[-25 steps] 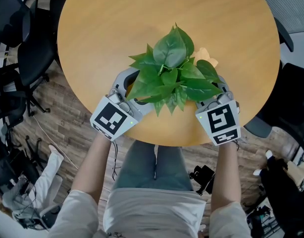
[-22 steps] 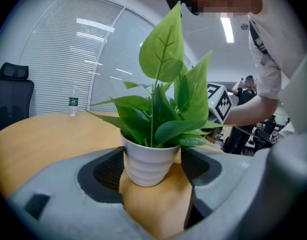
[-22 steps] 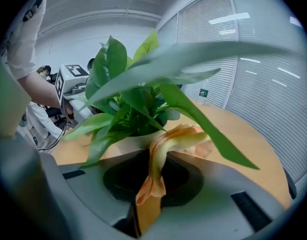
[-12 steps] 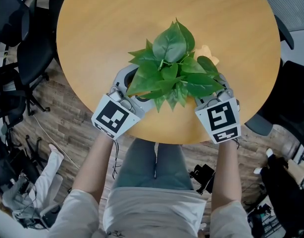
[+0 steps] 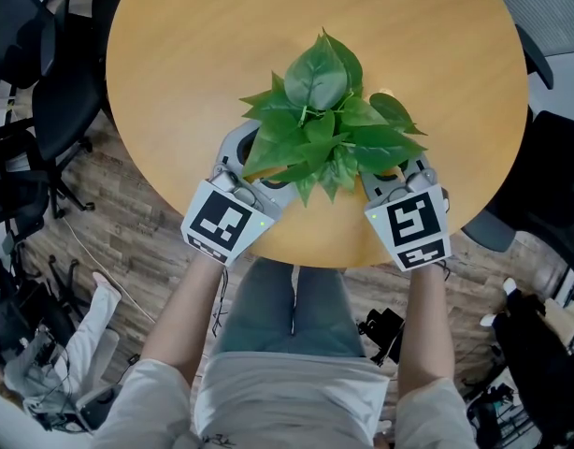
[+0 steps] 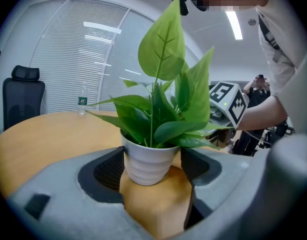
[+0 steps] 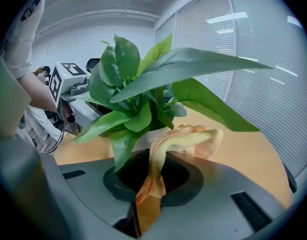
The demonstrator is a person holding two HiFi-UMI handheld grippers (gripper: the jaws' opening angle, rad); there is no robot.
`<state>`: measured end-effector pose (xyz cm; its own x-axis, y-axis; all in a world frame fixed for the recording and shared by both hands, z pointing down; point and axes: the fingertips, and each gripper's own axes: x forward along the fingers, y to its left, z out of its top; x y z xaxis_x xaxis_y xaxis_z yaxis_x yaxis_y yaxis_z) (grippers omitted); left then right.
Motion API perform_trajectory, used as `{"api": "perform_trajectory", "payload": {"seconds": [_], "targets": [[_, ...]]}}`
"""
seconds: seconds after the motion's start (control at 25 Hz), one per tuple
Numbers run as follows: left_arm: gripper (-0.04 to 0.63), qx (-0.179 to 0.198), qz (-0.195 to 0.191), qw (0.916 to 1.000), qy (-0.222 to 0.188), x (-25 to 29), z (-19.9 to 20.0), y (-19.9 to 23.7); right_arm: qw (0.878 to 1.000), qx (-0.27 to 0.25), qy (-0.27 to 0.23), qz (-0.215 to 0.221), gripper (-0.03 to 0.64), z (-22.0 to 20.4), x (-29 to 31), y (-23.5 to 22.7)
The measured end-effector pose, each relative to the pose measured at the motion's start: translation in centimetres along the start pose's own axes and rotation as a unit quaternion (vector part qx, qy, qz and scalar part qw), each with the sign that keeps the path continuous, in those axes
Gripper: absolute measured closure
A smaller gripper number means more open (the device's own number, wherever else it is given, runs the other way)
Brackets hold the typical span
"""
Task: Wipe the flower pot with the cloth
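My left gripper [image 6: 152, 176] squeezes the white flower pot [image 6: 149, 159] near my edge of the round table [image 5: 222, 54]. My right gripper [image 7: 151, 184] pinches the cloth [image 7: 186, 136] (it's orange) just beside the pot.

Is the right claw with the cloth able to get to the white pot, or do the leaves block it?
Probably yes. The right claw pinches the cloth close beside the flower pot, and the leaves spread above it, not in between. The left claw grips the pot's sides.
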<state>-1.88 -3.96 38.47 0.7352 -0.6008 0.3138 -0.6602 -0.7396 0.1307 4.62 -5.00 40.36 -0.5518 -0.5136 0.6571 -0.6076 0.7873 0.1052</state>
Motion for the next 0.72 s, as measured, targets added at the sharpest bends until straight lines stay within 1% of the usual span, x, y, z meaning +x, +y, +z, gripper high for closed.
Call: {"api": "perform_trajectory", "payload": {"seconds": [0.44,0.72], "targets": [[0.238,-0.018,0.041,0.9990,0.002,0.1,-0.1,-0.2,1.000,0.005,0.001,0.003,0.565,-0.5,-0.3,1.2],[0.239,-0.031,0.083,0.9960,0.006,0.4,0.0,-0.3,1.000,0.005,0.002,0.006,0.565,-0.7,-0.5,1.7]]}}
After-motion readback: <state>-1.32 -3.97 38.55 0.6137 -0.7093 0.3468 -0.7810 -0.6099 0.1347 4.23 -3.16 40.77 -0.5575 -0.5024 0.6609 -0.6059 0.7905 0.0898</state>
